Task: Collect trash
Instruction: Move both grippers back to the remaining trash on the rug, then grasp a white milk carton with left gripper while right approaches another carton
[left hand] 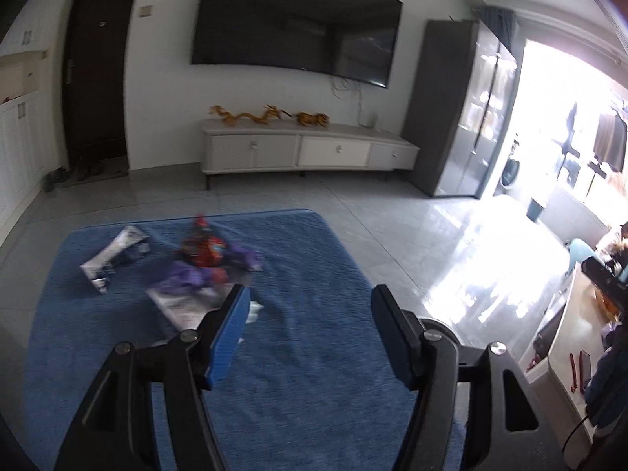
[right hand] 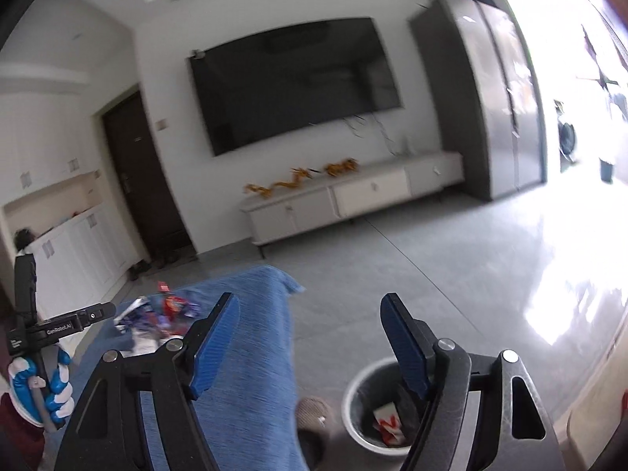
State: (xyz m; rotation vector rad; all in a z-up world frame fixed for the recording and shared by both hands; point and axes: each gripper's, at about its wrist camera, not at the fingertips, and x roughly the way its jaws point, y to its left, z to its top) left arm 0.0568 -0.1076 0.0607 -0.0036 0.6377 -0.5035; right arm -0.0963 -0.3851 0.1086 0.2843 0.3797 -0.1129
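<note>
Both grippers are up and away from the work, between picks by my reading. The left gripper (left hand: pixel 310 302) has its blue-padded jaws standing wide with nothing between them; the right gripper (right hand: pixel 310 310) is likewise wide and empty. The landmark is the blue cloth-covered table (left hand: pixel 298 384). The trash sits on it toward its far left part: a silver foil wrapper (left hand: pixel 112 253) nearest the far-left corner, a red snack wrapper (left hand: pixel 202 249) just to its right, crumpled purple wrappers (left hand: pixel 188 280) touching the red one on the near side, and a flat white printed packet (left hand: pixel 184 304) just nearer again, partly behind the left jaw. The pieces are blurred, so the exact count is unclear. The white trash bin (right hand: pixel 355 392) stands on the floor just off the table's right edge, below the right gripper; it already holds a red-and-white scrap (right hand: pixel 386 422) and something dark. A slippered foot (right hand: pixel 314 412) is between table and bin. From the right wrist view, a gloved hand (right hand: pixel 43 384) grips the left tool's handle. Judgement: partway through, several pieces left. The next move calls for bringing a gripper down over the pile, straddling one wrapper with open jaws and closing low on it. Thin foil may slip or drag neighbours along.
</note>
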